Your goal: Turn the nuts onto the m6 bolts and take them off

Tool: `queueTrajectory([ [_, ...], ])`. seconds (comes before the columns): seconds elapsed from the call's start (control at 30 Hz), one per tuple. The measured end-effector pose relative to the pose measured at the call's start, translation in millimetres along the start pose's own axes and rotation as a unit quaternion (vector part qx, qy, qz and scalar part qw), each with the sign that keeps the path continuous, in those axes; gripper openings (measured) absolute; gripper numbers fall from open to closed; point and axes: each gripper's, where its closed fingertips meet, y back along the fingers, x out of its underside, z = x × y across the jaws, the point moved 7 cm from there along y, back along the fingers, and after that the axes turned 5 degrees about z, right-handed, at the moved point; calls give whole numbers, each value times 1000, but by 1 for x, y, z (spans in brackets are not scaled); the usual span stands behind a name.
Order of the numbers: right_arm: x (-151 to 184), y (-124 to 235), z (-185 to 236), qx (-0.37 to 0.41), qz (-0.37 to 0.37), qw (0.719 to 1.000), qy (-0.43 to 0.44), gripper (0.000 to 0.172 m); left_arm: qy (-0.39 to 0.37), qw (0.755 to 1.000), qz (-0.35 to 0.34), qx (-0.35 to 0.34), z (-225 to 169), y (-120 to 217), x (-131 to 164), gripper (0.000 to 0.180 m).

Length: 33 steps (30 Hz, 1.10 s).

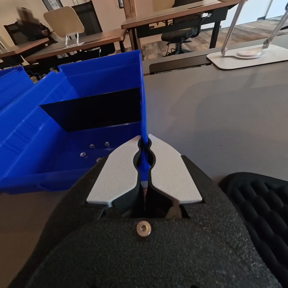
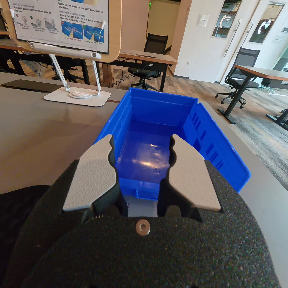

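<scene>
Setting: open office, grey desk [image 1: 218, 124] carrying two blue bins, a white document stand [image 2: 78, 96] between them at the back, chairs and other desks beyond. Item one, my left gripper [image 1: 144, 138]: fingers [image 1: 121, 168] clenched on the right side wall of the left blue bin [image 1: 93, 81], the thin blue rim pinched between the pads and running up out of the tips. Item two, nuts [image 1: 92, 146]: four small silver ones, loose on that bin's floor just left of my left fingers, in front of a black divider [image 1: 96, 109]. Bolts: none that I can see; whatever lies behind the divider is hidden. Item three, my right gripper [image 2: 141, 140]: fingers released, spread wide, grasping nothing, hovering above the near end of the right blue bin [image 2: 218, 140], which appears empty. Handling note: I judge the step to be steadying or shifting the left bin by its wall. I would keep the pinch square on the rim, move low and slowly so the nuts do not skate, and avoid tipping the bin.
</scene>
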Motion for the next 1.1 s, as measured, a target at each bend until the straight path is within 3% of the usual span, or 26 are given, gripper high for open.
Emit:
queueTrajectory([
  [0.2,-5,2,3,-3,-4,1000,-3,70,-2,1000,-4,5,-9,9,2,2],
  [0.3,-14,2,11,-36,-1,999,-14,94,2,1000,-27,6,-12,18,-6,29],
  [0.4,-38,1,29,-97,-15,995,-22,114,5,997,-75,15,-12,35,-34,51],
  [0.53,-83,-8,68,-194,-7,981,6,146,1,989,-116,93,-8,53,-96,74],
  [0.73,-164,-23,121,-308,-56,949,32,147,-1,975,-150,165,25,65,-198,79],
  [0.87,-220,-35,140,-321,-109,940,42,147,-21,973,-180,143,36,72,-246,78],
  [0.97,-254,-44,145,-314,-150,937,30,141,-1,970,-206,126,45,71,-263,79],
  [1.1,-270,-58,143,-297,-178,938,15,123,52,971,-211,101,60,52,-256,79],
])
